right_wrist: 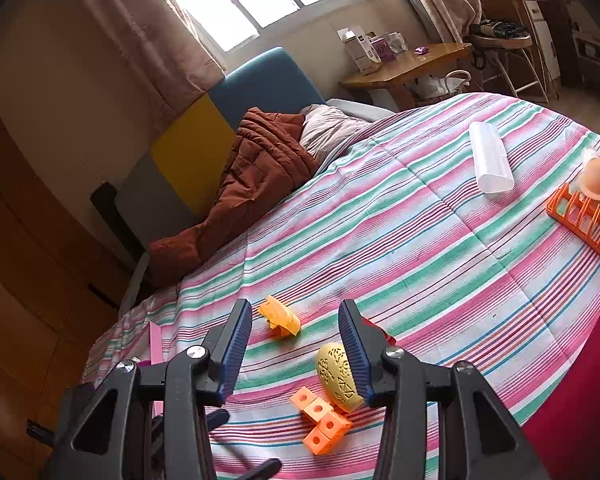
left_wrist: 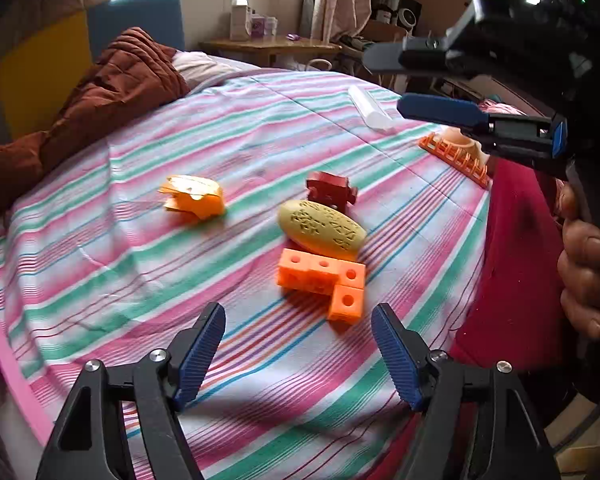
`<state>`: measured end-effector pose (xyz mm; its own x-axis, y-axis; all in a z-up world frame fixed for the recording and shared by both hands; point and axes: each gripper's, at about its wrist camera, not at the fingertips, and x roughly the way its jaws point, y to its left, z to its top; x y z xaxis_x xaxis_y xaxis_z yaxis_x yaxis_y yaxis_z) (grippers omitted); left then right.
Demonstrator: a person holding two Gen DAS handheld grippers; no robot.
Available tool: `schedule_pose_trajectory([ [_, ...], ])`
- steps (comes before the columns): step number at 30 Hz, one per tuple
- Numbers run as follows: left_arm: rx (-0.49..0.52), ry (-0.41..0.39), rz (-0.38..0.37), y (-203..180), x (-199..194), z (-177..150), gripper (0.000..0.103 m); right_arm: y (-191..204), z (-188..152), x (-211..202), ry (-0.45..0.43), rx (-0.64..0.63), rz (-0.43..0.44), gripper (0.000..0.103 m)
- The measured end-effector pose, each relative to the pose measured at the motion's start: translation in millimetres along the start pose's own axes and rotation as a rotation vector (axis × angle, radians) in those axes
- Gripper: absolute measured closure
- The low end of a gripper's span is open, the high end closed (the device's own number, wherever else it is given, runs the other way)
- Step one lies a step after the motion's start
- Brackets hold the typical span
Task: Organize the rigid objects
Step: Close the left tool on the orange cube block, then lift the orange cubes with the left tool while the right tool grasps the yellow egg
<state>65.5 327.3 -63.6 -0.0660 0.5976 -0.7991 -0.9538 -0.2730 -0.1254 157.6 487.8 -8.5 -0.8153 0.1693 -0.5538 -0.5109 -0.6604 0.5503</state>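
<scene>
On the striped bedspread (left_wrist: 236, 132) lie an orange L-shaped block piece (left_wrist: 326, 280), a yellow engraved oval (left_wrist: 322, 229), a dark red piece (left_wrist: 331, 190) behind it and an orange-yellow jagged piece (left_wrist: 194, 197). My left gripper (left_wrist: 298, 354) is open and empty, just short of the orange blocks. My right gripper (left_wrist: 384, 84) shows at upper right, open and empty. In the right wrist view my right gripper (right_wrist: 296, 350) hovers open above the oval (right_wrist: 338, 376), blocks (right_wrist: 322, 420) and jagged piece (right_wrist: 281, 317); the red piece (right_wrist: 384, 330) is mostly hidden.
An orange rack (right_wrist: 588, 218) with a peach egg-shaped cup (right_wrist: 599, 178) sits at the bed's right edge, beside a white translucent case (right_wrist: 490, 158). A brown quilt (right_wrist: 256, 168) lies by the headboard. A pink tray edge (left_wrist: 8, 356) is at left. A red cloth (left_wrist: 516, 264) covers the right.
</scene>
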Motion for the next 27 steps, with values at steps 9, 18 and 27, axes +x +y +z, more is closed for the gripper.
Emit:
schedule_pose_trajectory([
  [9,-0.027,0.071,-0.002,-18.1,43.8,6.4,0.063,-8.6,1.0,-0.7,0.001,0.051,0.023,0.058],
  [18,-0.086,0.011,0.044,8.1,21.8,-16.2,0.079,-10.6,0.5,4.3,0.033,0.072,-0.006,0.058],
  [27,-0.180,-0.045,0.154,57.6,-20.1,-67.5,0.079,-28.9,-4.6,33.5,0.232,0.188,-0.080,0.058],
])
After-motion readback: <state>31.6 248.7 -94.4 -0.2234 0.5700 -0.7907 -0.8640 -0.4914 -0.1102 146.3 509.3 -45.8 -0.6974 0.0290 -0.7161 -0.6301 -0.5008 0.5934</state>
